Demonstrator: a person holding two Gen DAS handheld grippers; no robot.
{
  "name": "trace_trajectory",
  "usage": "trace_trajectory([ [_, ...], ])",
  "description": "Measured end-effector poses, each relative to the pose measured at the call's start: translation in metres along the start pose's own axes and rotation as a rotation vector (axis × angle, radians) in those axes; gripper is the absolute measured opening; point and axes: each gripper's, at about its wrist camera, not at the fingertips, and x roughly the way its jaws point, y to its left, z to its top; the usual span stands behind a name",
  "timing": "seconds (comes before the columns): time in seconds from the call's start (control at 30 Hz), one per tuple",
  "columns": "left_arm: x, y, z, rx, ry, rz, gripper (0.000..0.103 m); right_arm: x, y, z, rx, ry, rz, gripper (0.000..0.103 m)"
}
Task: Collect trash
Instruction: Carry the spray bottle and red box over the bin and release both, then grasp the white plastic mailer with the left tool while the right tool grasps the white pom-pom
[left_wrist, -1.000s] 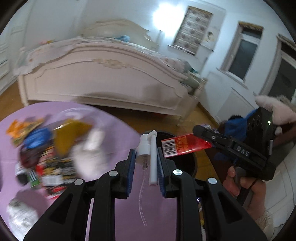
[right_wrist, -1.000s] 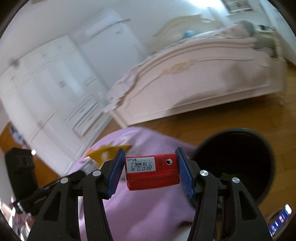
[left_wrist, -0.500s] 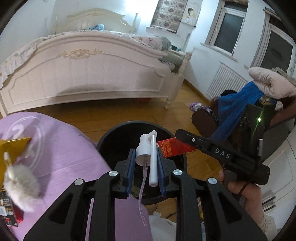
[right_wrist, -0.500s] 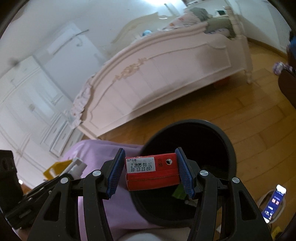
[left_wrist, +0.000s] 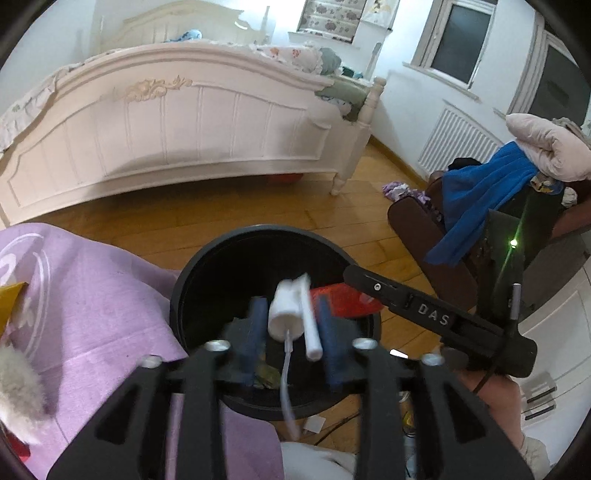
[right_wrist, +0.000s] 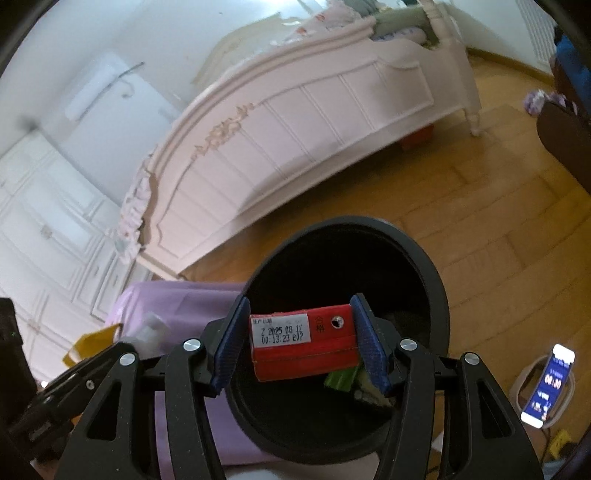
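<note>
In the left wrist view my left gripper (left_wrist: 291, 306) hangs over the round black bin (left_wrist: 266, 229). Its jaws are opening, and the white pump sprayer head (left_wrist: 286, 310) sits loose and blurred between the blue pads, its thin tube hanging down. In the right wrist view my right gripper (right_wrist: 300, 300) is also over the bin (right_wrist: 351, 221). A red carton (right_wrist: 303, 354) with a date label spans its pads, which still touch both ends while the jaws start opening. From the left, the red carton (left_wrist: 343, 302) pokes out by a right gripper finger (left_wrist: 424, 314).
A purple-covered table (left_wrist: 92, 295) with wrappers borders the bin on the left. A white bed (left_wrist: 184, 122) stands behind on the wooden floor. A chair piled with blue clothes (left_wrist: 480, 192) is at the right. A lit phone (right_wrist: 550, 384) lies on the floor beside the bin.
Both grippers swung from over the purple table to above the bin and sank. The left jaws spread apart and the pump head came loose between them. The carton stays between the right pads.
</note>
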Motion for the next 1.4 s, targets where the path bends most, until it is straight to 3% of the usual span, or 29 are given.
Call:
trace_trajectory([
  [0.03,-0.002,0.000,0.000,-0.006,-0.013,0.018,0.073,-0.001,0.000,-0.001,0.013,-0.004,0.009,0.076],
  [0.07,-0.006,0.000,0.001,-0.006,-0.037,0.026,0.083,-0.001,0.002,-0.002,0.015,-0.008,0.013,0.077],
  [0.3,-0.025,-0.001,-0.004,0.015,-0.061,0.045,0.084,-0.004,0.020,-0.009,-0.019,0.002,0.034,0.077],
  [0.4,-0.038,0.005,-0.011,-0.002,-0.078,0.056,0.091,-0.006,0.031,-0.015,-0.039,0.010,0.045,0.077],
  [0.7,-0.091,0.035,-0.045,-0.073,-0.121,0.131,0.091,-0.011,0.081,-0.035,-0.126,0.041,0.083,0.077],
  [1.0,-0.158,0.080,-0.094,-0.169,-0.174,0.287,0.097,-0.022,0.142,-0.055,-0.248,0.059,0.138,0.077],
  [1.17,-0.196,0.116,-0.131,-0.276,-0.195,0.387,0.097,-0.023,0.171,-0.069,-0.312,0.088,0.152,0.077],
  [1.4,-0.227,0.177,-0.185,-0.447,-0.148,0.547,0.097,-0.014,0.214,-0.095,-0.389,0.138,0.171,0.077],
])
